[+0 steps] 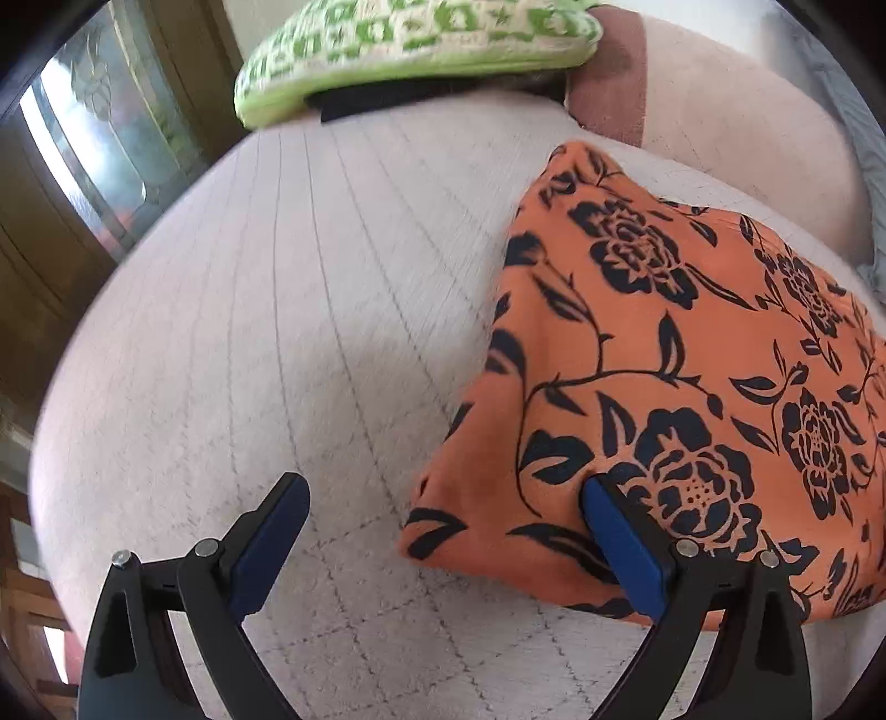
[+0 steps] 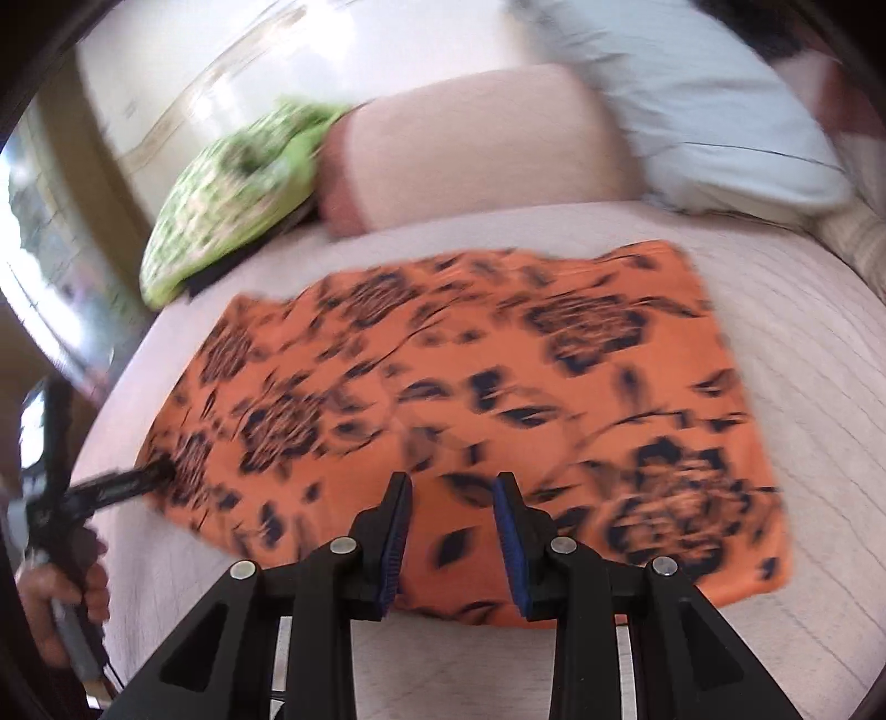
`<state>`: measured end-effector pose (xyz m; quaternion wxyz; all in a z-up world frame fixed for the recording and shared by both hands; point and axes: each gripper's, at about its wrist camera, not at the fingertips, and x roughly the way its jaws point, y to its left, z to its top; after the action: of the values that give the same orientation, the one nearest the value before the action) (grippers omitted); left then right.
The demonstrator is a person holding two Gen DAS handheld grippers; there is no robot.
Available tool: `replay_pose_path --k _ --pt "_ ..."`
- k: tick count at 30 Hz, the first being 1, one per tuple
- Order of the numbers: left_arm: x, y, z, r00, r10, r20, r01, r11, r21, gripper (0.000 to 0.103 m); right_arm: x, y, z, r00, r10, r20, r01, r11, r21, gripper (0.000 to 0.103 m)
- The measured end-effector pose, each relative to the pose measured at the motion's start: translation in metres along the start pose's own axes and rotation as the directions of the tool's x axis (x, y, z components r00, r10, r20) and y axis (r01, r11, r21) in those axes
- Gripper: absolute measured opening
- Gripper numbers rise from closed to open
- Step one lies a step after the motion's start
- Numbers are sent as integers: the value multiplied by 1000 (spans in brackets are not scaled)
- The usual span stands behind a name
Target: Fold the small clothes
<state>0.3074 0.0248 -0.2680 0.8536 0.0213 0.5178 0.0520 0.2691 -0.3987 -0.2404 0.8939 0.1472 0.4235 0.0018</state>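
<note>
Left gripper (image 1: 443, 515): open wide, nothing between the pads. Its right finger lies over the near left corner of the cloth; whether it touches the fabric I cannot tell. The left finger stands over the bare bed cover (image 1: 277, 332).

Right gripper (image 2: 451, 520): jaws part open with a narrow gap and nothing pinched. The tips hang above the near long edge of the cloth, about at its middle. This view is blurred.

Orange flowered cloth (image 2: 470, 387): it lies flat on the bed cover as a rough rectangle, already looking folded once or more. Its long axis runs left to right in the right wrist view.

Direction from the grippers: the cloth spreads forward and to the right from the left gripper, and forward to both sides from the right gripper.

Nearer hand: the left one for the left short end, the right one for the near edge. The right short end is well apart from both.

Person's hand (image 2: 66, 598): it holds the left gripper's handle at the left border of the right wrist view.

Farther things: a green patterned cushion (image 1: 421, 50), a pink pillow (image 2: 470, 144) and a white pillow (image 2: 720, 127) at the bed's head, apart from the cloth.

Likely next step: I judge a fold across the long axis, starting from the left end.
</note>
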Motion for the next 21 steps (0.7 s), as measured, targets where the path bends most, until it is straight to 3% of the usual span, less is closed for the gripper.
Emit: replay_pose_path --k 3,6,11,14,21 --pt "-2 5 -1 1000 -12 -2 12 1000 -1 99 25 12 -11 993 -27 -117 23 999 -38 34" --pt "-7 10 -2 1000 -16 16 16 1000 2 99 26 18 -14 994 -53 -98 46 996 -72 37" --pt "-26 20 -7 997 7 70 -6 1000 -19 99 14 9 -18 997 -8 -73 7 1000 -18 38" --pt "-39 24 -7 994 -24 103 27 999 -35 99 3 8 -19 999 -12 -32 11 1000 -11 38" --pt "-52 -4 -11 985 -78 155 69 996 61 99 -13 6 -10 997 -31 73 30 999 14 38"
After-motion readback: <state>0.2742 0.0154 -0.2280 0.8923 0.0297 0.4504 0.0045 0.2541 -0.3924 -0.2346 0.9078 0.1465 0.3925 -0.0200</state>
